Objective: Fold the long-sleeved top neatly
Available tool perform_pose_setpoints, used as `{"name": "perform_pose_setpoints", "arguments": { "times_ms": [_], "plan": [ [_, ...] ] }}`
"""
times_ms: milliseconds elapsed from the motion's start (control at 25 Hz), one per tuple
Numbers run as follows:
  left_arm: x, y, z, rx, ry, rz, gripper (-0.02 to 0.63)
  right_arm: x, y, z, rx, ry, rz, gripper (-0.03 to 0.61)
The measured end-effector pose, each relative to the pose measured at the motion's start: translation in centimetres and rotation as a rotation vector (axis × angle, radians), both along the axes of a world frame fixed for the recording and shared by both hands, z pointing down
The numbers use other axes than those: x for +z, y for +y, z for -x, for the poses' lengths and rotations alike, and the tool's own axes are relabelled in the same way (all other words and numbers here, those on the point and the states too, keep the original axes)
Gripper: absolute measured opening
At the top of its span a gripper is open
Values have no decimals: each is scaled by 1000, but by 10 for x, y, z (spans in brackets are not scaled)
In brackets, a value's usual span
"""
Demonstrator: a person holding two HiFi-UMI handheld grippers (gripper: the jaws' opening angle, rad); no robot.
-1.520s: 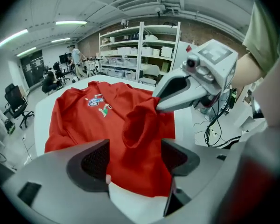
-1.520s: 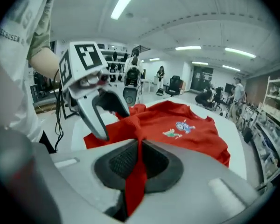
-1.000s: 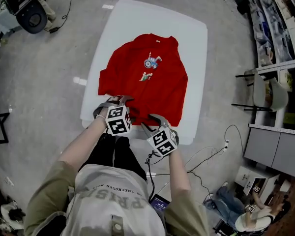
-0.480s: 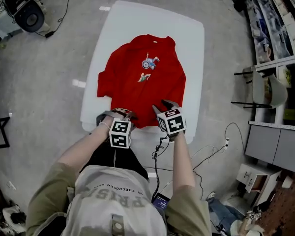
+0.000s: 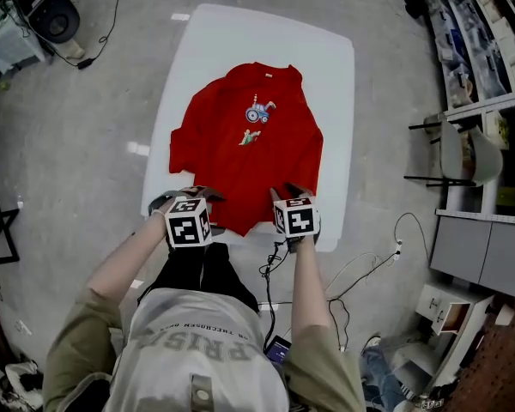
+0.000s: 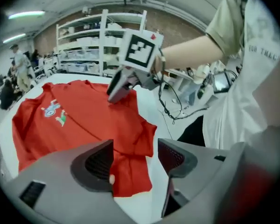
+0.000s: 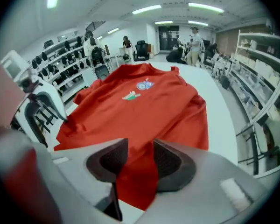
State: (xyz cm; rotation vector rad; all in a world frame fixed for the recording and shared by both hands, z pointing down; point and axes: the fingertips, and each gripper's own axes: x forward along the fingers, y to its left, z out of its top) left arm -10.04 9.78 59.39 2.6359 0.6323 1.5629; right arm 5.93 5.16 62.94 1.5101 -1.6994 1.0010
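A red long-sleeved top (image 5: 245,144) with a small tractor print lies flat, sleeves folded in, on a white table (image 5: 326,67). My left gripper (image 5: 189,197) hovers at the hem's near-left corner. Its jaws have just been opening and stand apart (image 6: 135,160), with the red cloth (image 6: 79,120) under them and nothing pinched. My right gripper (image 5: 292,192) is at the hem's near-right part, shut on a fold of the red fabric (image 7: 144,101) that runs up between its pads (image 7: 134,162). In the left gripper view the right gripper (image 6: 115,93) points down onto the hem.
The table's near edge lies just under both grippers. Cables (image 5: 326,273) trail over the floor at the near right. A chair (image 5: 463,157) and shelving (image 5: 489,50) stand to the right, equipment (image 5: 43,15) at the far left. People (image 7: 193,41) stand far beyond the table.
The right gripper has moved from beyond the table's near edge up onto the hem and rolled upright. The left gripper has shifted left along the hem toward the corner.
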Motion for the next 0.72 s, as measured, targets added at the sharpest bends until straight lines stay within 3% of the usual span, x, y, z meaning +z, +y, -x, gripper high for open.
{"name": "perform_pose_setpoints", "arguments": {
  "times_ms": [80,200,280,440,600,720],
  "plan": [
    [-7,-13,-7,-89,23,31,282,-12,-1,13,-69,-11,-40,170],
    [-12,-36,-6,-232,46,16,285,4,10,34,-186,-19,9,170],
    [-15,-48,9,-338,50,-9,296,12,15,38,-187,-35,14,170],
    [-23,-74,49,-559,62,-65,321,-26,-3,52,-173,-82,-103,170],
    [-27,-104,83,-776,93,-79,328,-61,-36,109,-239,-141,-213,172],
    [-30,-128,109,-823,104,-90,328,-62,-68,164,-300,-152,-243,172]
  ]
}}
